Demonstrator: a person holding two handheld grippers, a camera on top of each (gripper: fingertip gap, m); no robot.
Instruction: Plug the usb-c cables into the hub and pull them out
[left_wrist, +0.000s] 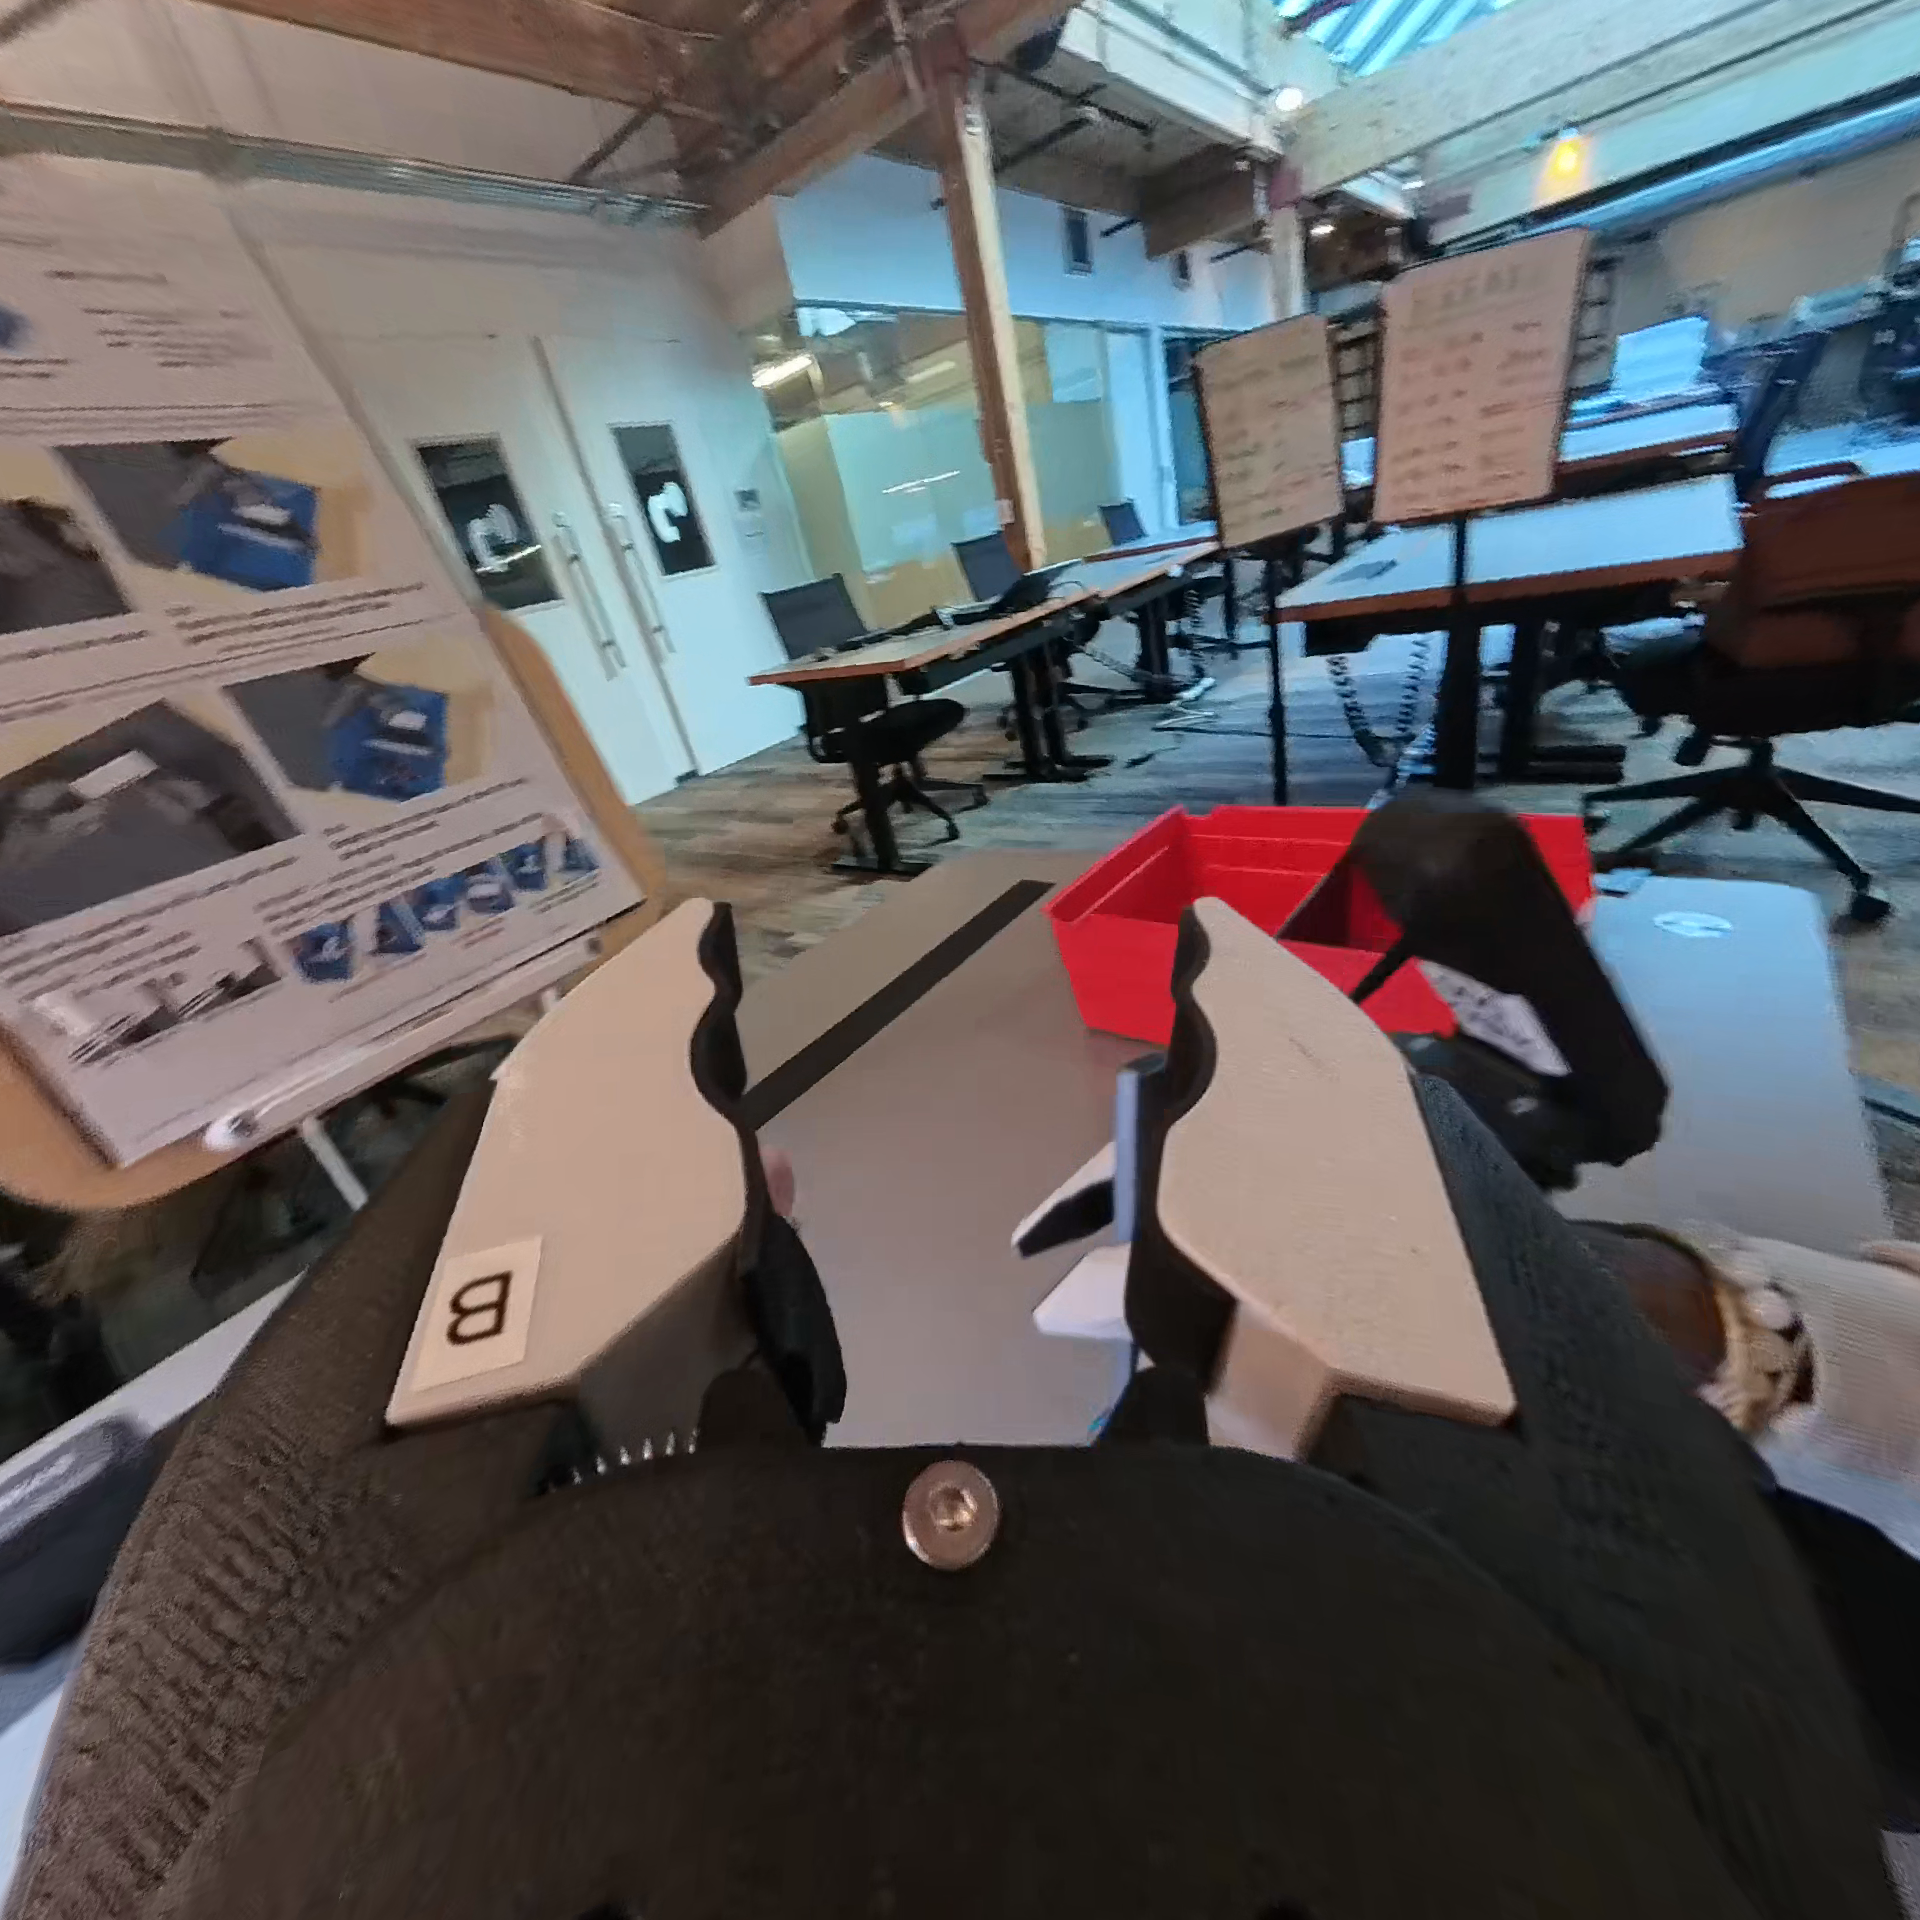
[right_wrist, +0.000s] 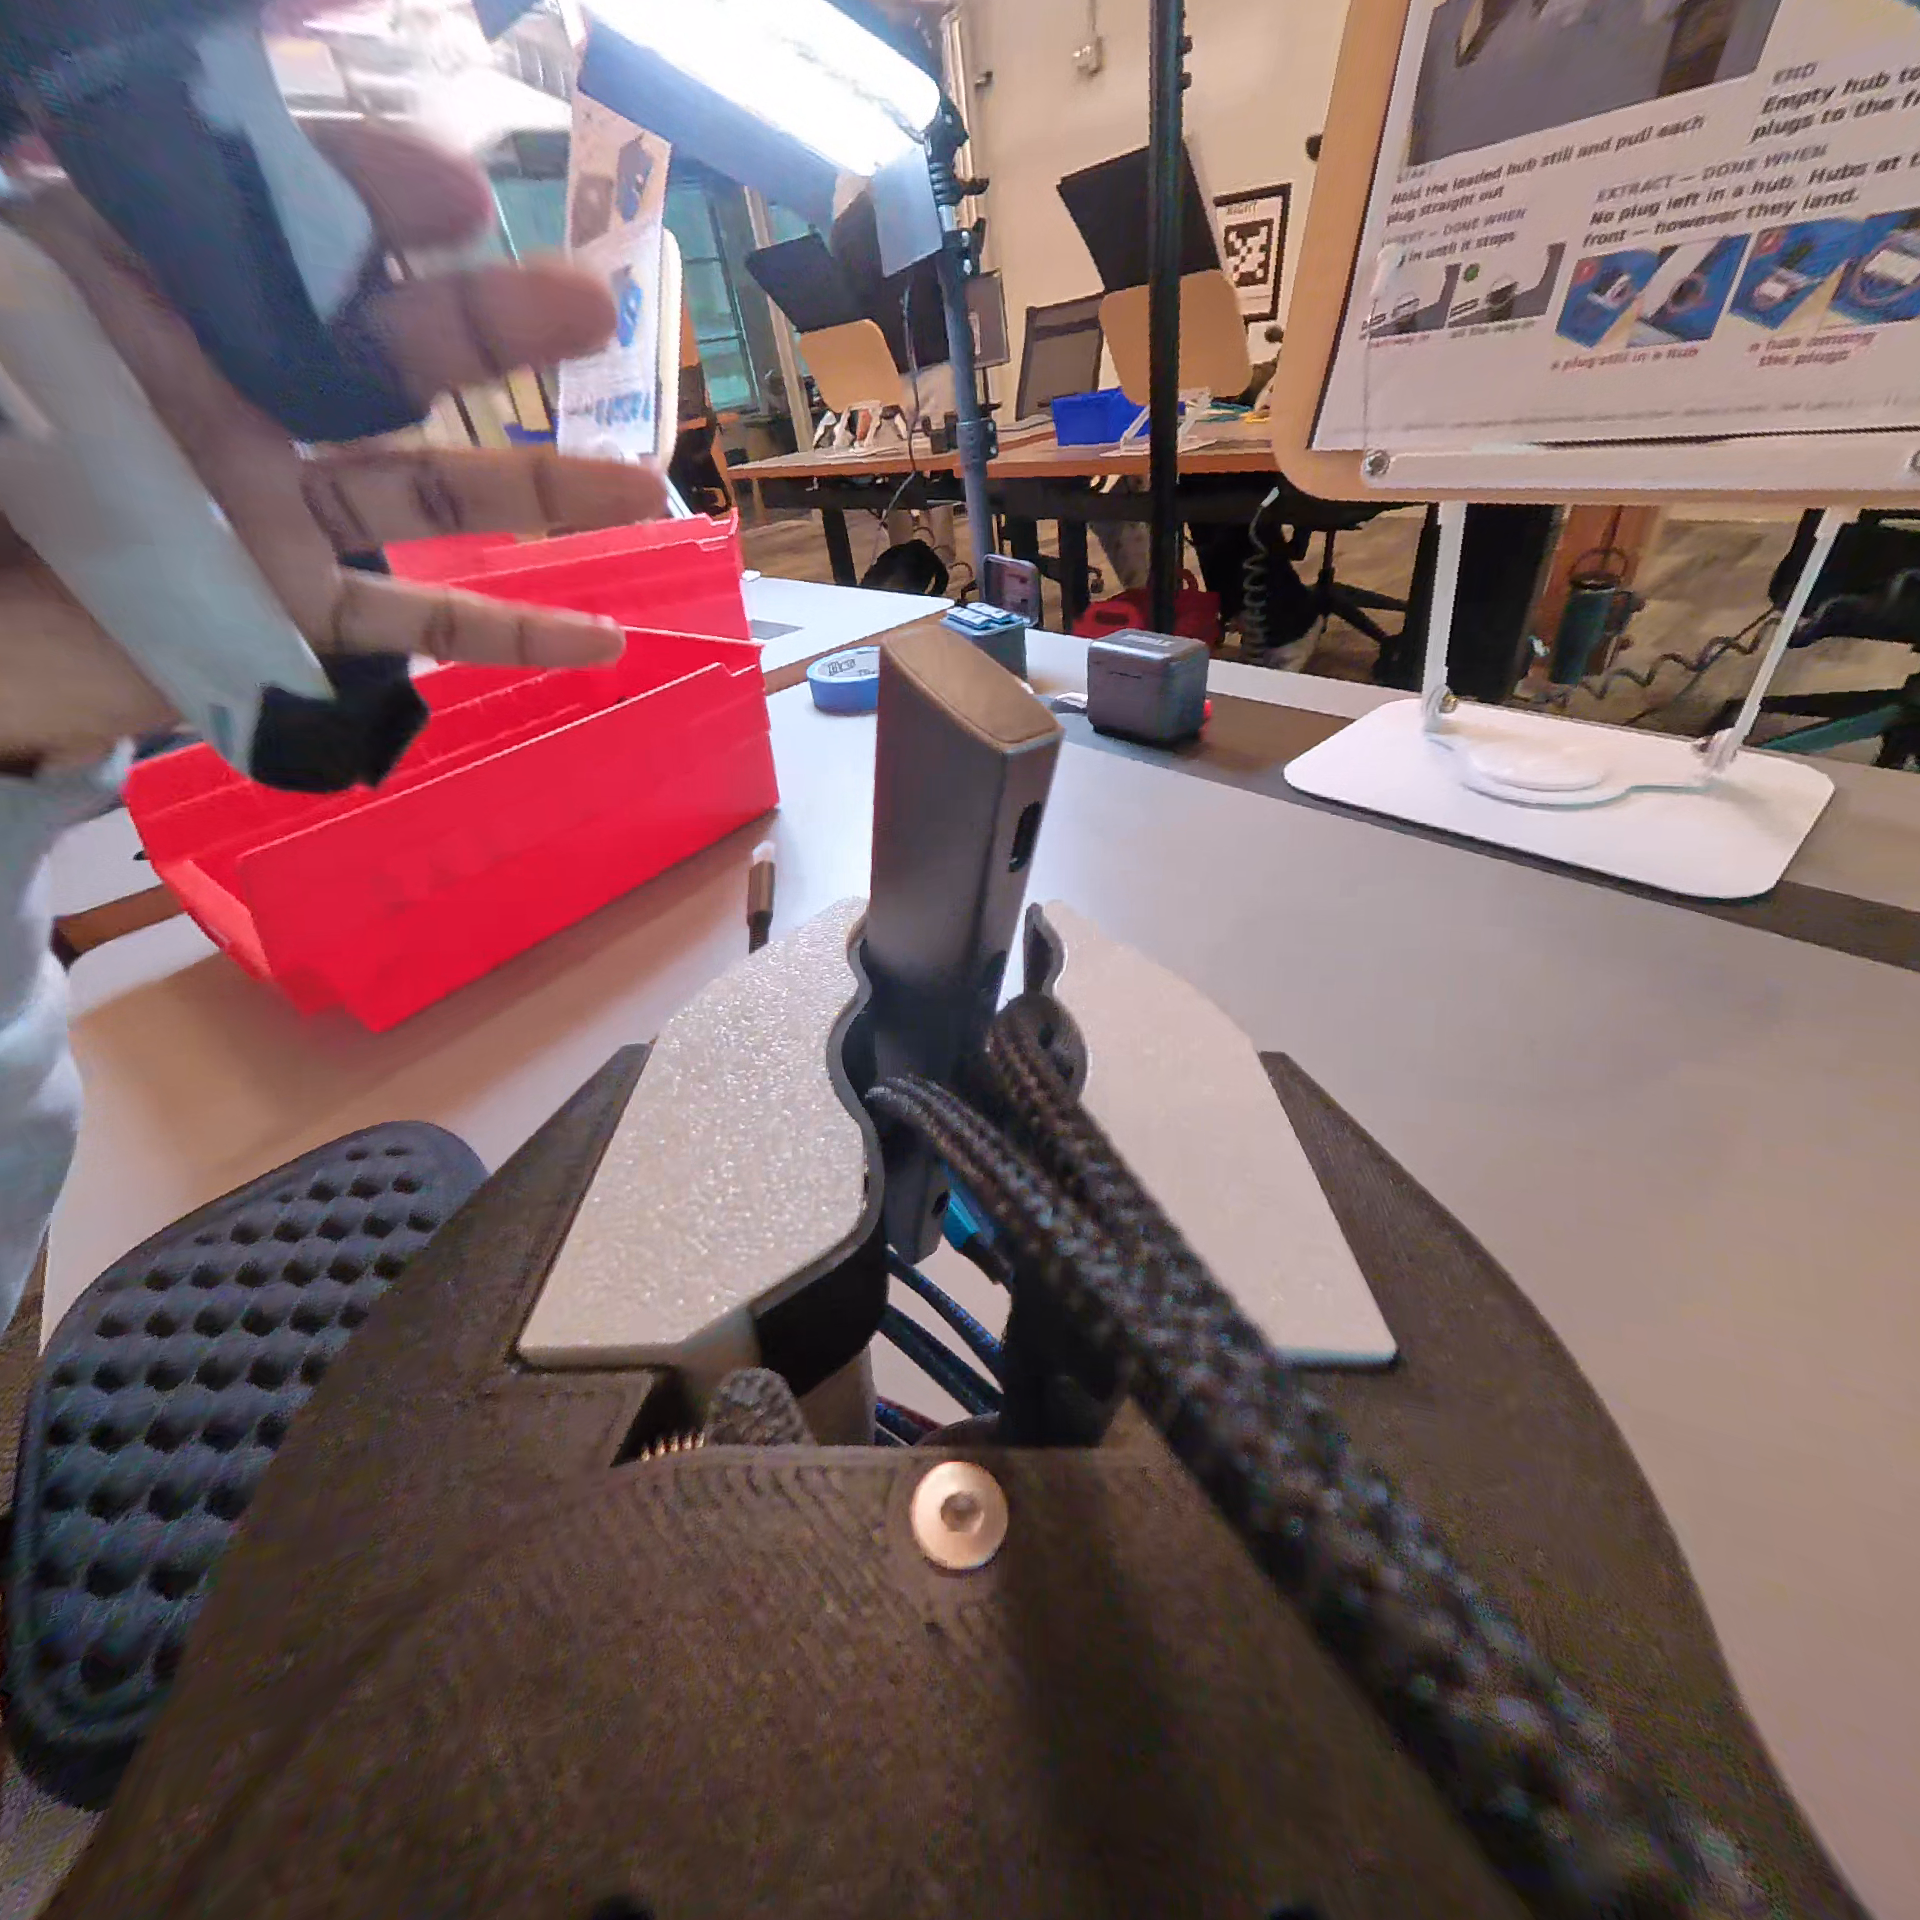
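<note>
My right gripper is shut on a dark grey USB hub and holds it upright above the grey table. A USB-C port shows on the hub's right side. The hub's black braided cable loops back over my right finger. A small loose plug lies on the table by the red bin. My left gripper is open and empty, raised above the table. It also shows in the right wrist view, held by a hand at the upper left, with its black fingertip over the bin.
The red bin has divided compartments. The right gripper's black body is in front of it. An instruction board on a white stand is at the right. A blue tape roll and small grey boxes sit at the table's back.
</note>
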